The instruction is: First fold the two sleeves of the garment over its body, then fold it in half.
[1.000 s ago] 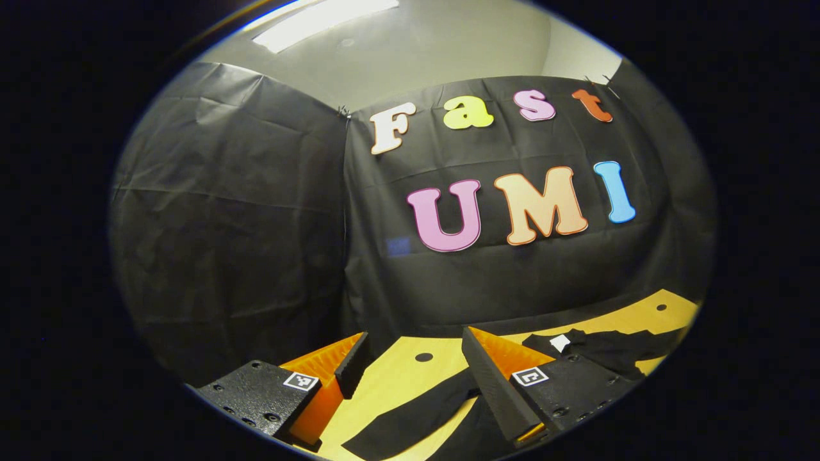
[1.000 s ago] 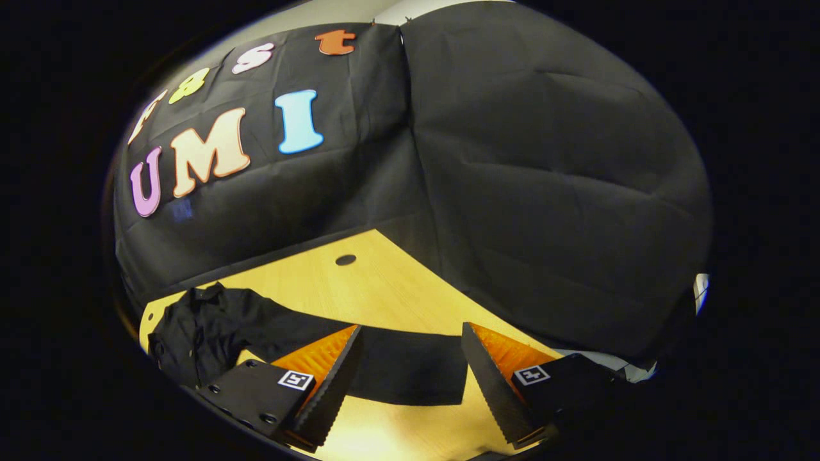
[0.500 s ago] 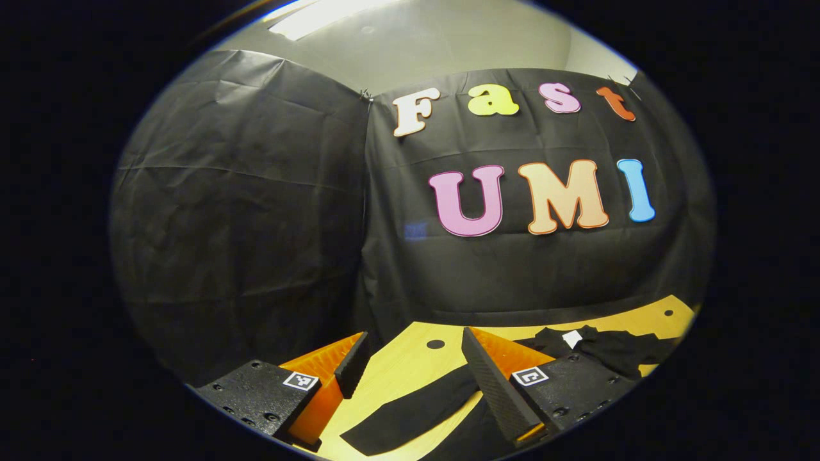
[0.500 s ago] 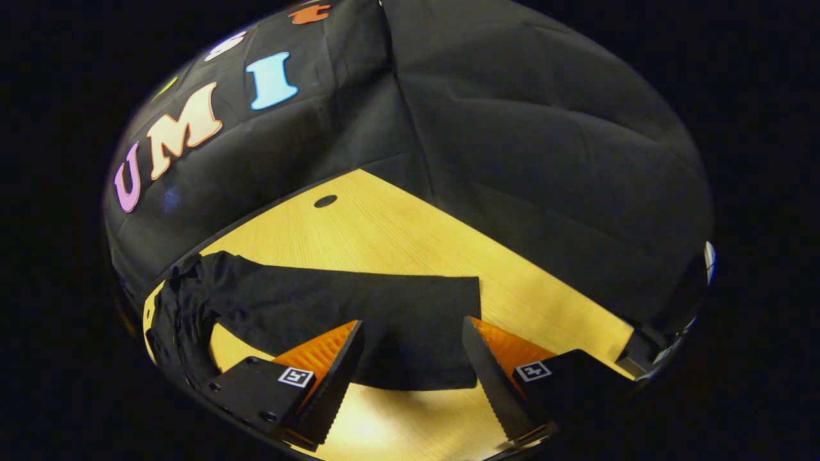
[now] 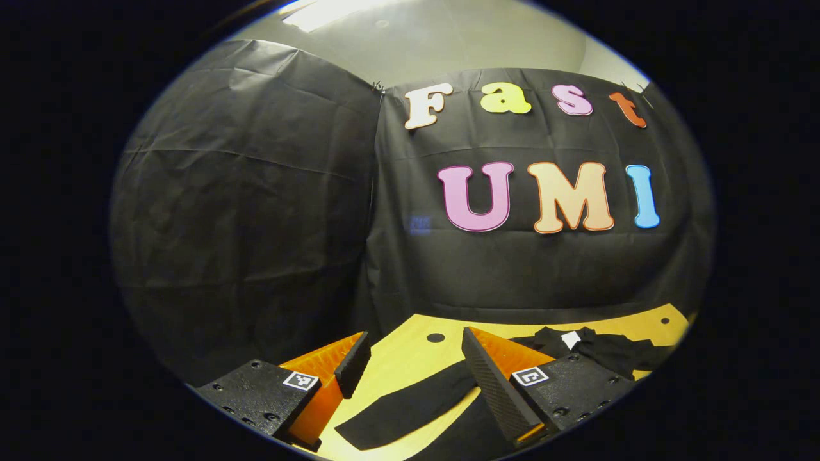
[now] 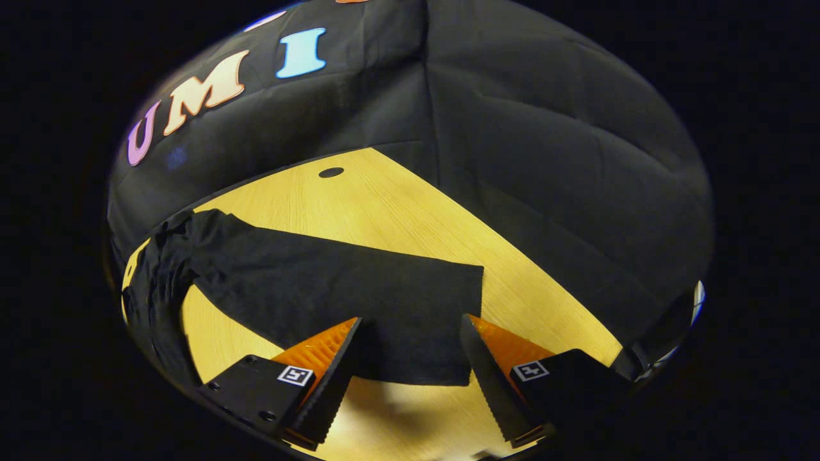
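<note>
A black long-sleeved garment lies flat on a light wooden table. In the right gripper view its right sleeve stretches across the table toward me, cuff end lowest, and the body bunches at the far left. My right gripper is open, its orange and black fingers straddling the cuff end from just above. In the left gripper view the other sleeve runs below my open left gripper, and the collar with a white tag shows at the right behind the right finger.
The wooden table has a round hole near its far edge, and another round hole shows in the left gripper view. Black cloth walls close the booth right behind the table's edges.
The right gripper has dropped lower and closer to the sleeve's cuff, which now lies between its fingers. The left gripper has drifted slightly, staying above its sleeve. Both stay open.
</note>
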### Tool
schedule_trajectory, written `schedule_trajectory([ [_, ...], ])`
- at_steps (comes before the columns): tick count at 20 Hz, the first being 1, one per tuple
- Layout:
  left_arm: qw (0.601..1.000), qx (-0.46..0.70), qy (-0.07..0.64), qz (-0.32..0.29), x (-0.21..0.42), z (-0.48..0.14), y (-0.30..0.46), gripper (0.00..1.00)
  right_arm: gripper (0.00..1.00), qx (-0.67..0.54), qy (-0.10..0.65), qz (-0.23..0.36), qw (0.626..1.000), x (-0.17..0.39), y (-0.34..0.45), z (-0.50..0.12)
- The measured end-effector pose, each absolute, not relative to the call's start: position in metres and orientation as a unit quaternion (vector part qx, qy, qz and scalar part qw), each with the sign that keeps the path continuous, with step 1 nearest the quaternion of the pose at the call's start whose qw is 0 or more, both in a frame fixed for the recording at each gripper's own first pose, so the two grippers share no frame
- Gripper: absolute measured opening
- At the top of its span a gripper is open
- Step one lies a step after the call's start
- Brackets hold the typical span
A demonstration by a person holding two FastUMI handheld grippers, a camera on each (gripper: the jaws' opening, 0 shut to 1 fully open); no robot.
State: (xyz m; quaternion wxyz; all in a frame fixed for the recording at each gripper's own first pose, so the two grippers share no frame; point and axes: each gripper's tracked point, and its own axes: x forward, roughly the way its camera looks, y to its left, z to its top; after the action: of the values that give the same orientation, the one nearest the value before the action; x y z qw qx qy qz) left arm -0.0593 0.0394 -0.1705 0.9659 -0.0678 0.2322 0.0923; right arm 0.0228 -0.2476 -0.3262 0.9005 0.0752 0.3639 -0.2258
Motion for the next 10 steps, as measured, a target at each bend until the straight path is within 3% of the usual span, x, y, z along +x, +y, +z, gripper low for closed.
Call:
schedule_trajectory([
  [2, 0.963, -0.078, 0.241, 0.092, -0.064, -0.175, 0.037, 0.94, 0.97, 0.089, 0.355, -0.236, 0.9, 0.021, -0.247, -0.326],
  [5, 0.961, -0.098, 0.241, 0.096, -0.067, -0.174, 0.036, 0.94, 0.89, 0.083, 0.353, -0.233, 0.902, 0.023, -0.246, -0.324],
  [8, 0.959, -0.1, 0.246, 0.102, -0.073, -0.177, 0.038, 0.94, 0.6, 0.091, 0.352, -0.232, 0.902, 0.022, -0.248, -0.326],
  [9, 0.959, -0.098, 0.248, 0.101, -0.075, -0.177, 0.037, 0.99, 0.45, 0.1, 0.349, -0.228, 0.903, 0.024, -0.245, -0.326],
  [10, 0.959, -0.097, 0.247, 0.099, -0.076, -0.174, 0.036, 0.94, 0.29, 0.112, 0.348, -0.222, 0.904, 0.025, -0.242, -0.325],
])
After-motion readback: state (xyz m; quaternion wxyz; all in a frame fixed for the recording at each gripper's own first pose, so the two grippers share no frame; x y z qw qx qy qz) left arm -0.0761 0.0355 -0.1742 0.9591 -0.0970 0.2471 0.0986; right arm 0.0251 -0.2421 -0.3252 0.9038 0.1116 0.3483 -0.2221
